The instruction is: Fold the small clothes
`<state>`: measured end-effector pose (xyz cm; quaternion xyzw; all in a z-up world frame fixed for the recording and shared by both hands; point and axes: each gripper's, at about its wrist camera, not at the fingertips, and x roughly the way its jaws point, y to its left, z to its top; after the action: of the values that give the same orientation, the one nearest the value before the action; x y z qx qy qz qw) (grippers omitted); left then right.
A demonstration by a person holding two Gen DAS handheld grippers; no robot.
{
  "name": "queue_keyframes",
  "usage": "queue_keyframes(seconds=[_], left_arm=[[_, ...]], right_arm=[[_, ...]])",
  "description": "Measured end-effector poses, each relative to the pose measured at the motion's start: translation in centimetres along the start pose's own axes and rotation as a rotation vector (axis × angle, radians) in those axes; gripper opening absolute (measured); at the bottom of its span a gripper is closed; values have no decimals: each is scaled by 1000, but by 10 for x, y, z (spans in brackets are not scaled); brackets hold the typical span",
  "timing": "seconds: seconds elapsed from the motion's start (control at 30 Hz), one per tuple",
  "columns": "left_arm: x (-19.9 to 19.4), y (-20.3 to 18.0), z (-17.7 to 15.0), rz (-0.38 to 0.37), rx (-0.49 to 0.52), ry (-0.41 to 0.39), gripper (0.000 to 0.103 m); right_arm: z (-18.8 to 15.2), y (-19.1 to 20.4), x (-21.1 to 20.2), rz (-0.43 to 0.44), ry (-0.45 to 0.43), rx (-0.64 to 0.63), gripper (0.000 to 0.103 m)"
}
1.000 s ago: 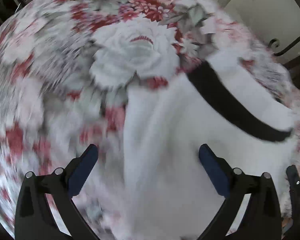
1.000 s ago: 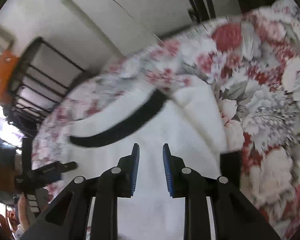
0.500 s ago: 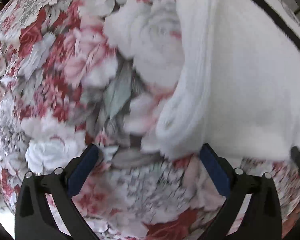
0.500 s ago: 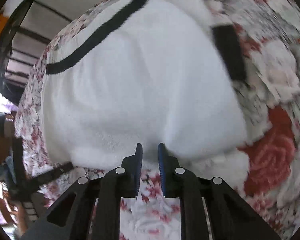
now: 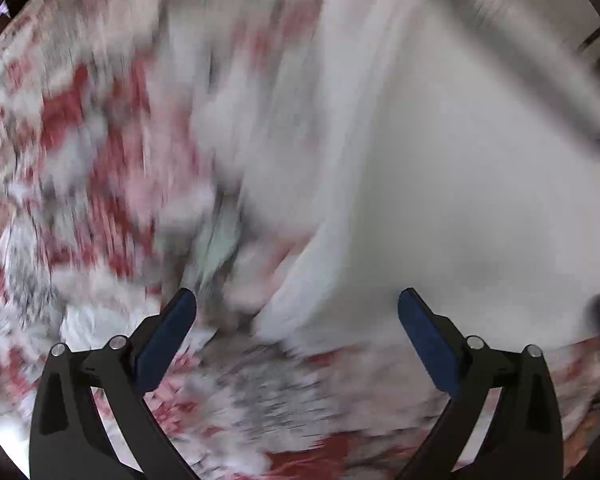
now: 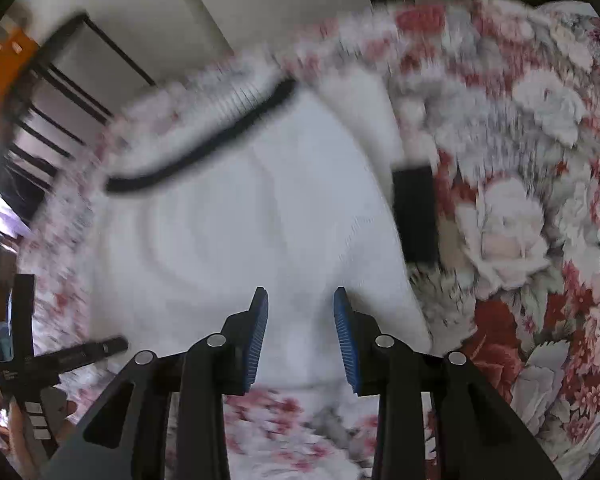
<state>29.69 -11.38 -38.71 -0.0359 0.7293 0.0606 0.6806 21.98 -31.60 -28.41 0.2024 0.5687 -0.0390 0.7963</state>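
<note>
lying flat on the floral bedspread [image 6: 540, 208], white garment [image 6: 236, 240] with black trim [image 6: 204, 148]. right gripper [image 6: 300, 336] jaws opening over its near hem, nothing pinched. left gripper [image 5: 296, 332] spread wide, garment's edge ahead between its fingers, view blurred.

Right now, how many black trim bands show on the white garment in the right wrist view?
2: a long curved band along the far edge, upper left, and a short cuff band at the right side. More may be folded underneath.
</note>
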Motion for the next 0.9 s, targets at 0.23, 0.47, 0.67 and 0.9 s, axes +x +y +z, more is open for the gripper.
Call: queue_keyframes(seconds=[0.23,0.47,0.67,0.9], left_arm=[[-39,-18,-9,-89,-20,-54,98],[-96,-50,-13,-101,160,-288,98],[-62,-66,-2,-32,176,-253,99],[-47,-67,9,-36,170,-230,98]], right_arm=[[4,-14,-8,112,-9,65,36],[9,-47,-40,99,-127,153,47],[15,-50,-40,102,-127,157,47],[19,-82,-31,137,-101,312,47]])
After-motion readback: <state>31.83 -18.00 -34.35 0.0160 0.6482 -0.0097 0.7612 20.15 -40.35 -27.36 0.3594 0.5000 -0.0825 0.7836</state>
